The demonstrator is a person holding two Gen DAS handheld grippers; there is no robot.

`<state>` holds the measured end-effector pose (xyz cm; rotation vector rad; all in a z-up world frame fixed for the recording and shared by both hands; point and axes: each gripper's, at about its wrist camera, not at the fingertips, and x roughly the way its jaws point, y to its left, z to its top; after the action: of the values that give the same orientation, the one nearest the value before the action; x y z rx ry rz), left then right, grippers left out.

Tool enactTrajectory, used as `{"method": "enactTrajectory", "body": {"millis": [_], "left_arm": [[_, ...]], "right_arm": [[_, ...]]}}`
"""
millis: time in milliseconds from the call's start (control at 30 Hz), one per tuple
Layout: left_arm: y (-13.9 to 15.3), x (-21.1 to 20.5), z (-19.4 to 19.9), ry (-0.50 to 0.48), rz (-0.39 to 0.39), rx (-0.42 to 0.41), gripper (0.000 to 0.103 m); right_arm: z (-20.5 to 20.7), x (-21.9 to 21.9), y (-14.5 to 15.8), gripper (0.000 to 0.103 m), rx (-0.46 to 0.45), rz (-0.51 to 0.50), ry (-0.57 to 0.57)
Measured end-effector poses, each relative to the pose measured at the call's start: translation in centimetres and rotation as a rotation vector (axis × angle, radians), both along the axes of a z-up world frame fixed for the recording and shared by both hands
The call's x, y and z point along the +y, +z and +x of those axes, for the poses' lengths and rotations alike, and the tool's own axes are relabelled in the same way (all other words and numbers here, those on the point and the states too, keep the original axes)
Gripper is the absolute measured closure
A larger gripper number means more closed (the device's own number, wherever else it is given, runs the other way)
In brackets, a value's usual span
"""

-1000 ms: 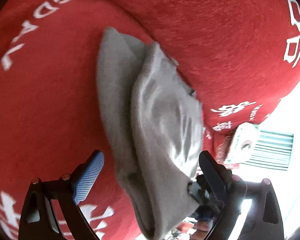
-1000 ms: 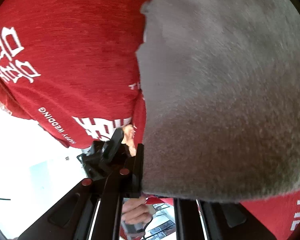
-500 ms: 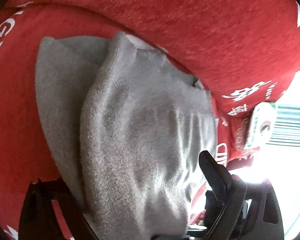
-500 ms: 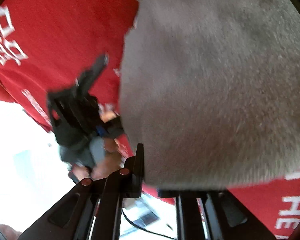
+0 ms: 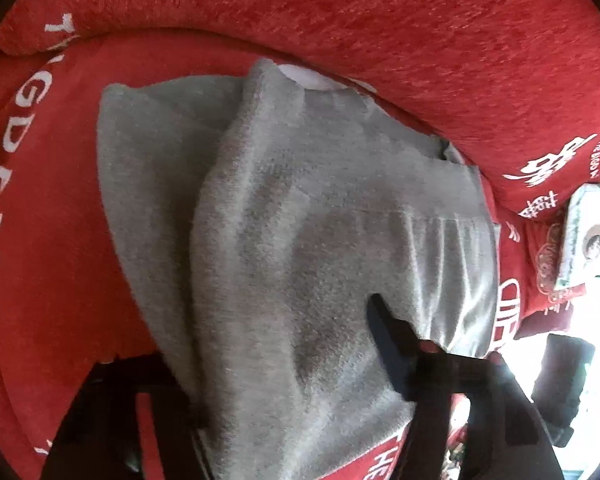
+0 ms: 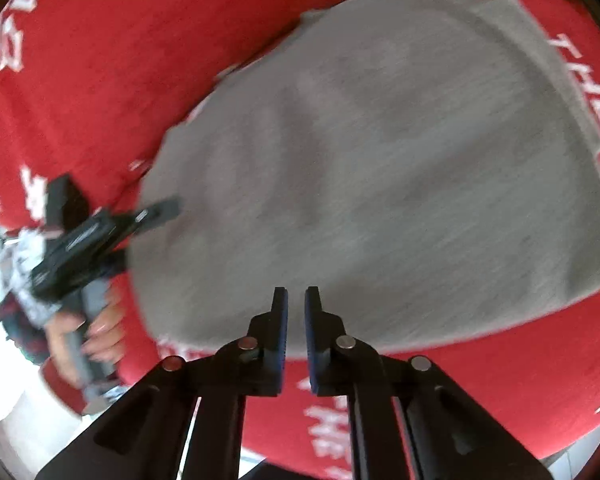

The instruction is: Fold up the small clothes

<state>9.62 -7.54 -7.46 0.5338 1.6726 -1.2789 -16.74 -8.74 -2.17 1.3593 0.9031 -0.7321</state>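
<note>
A grey knit garment (image 5: pixel 300 220) lies folded on a red cushion (image 5: pixel 52 260) with white lettering. My left gripper (image 5: pixel 276 332) is at its near edge with its jaws closing. Cloth lies between them and covers the left finger, while the right finger (image 5: pixel 388 344) rests on top of the fabric. In the right wrist view the garment (image 6: pixel 380 160) lies spread flat. My right gripper (image 6: pixel 296 292) hovers over its near edge, shut with nothing held. The left gripper (image 6: pixel 116 200) also shows there, at the garment's left edge.
The red cushion's raised back roll (image 5: pixel 380 20) curves behind the garment. A white patterned packet (image 5: pixel 584 236) sits at the right beyond the cushion edge. A hand (image 6: pixel 96 332) holds the left gripper's handle. Bright floor lies past the cushion's left edge (image 6: pixel 4 380).
The right gripper let go of the grey garment and pulled back above it; the cloth now lies flat. The left gripper moved in onto the garment and its jaws have narrowed around the cloth.
</note>
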Motion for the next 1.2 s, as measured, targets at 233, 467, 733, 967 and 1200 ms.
{"method": "enactTrajectory", "body": {"millis": [233, 467, 733, 967, 1200], "left_arm": [[1.2, 0.6, 0.7, 0.047, -0.039, -0.044, 0.086], [8.9, -1.3, -3.7, 0.037, -0.198, -0.015, 0.087], [13.8, -7.6, -14.7, -0.079, -0.276, -0.022, 0.087], [7.8, -12.2, -27.1, -0.284, -0.124, -0.193, 0.087], [6.5, -11.5, -31.0, -0.413, -0.103, -0.363, 0.086]], "right_arm": [[-0.2, -0.1, -2.9, 0.101, 0.034, -0.009, 0.043], [-2.5, 0.2, -4.1, 0.101, -0.087, 0.046, -0.023], [-6.4, 1.4, -6.9, 0.101, -0.342, 0.199, -0.257], [-8.7, 2.6, -8.8, 0.101, -0.477, 0.297, -0.364], [-12.2, 2.7, -8.4, 0.098, -0.507, 0.291, -0.42]]}}
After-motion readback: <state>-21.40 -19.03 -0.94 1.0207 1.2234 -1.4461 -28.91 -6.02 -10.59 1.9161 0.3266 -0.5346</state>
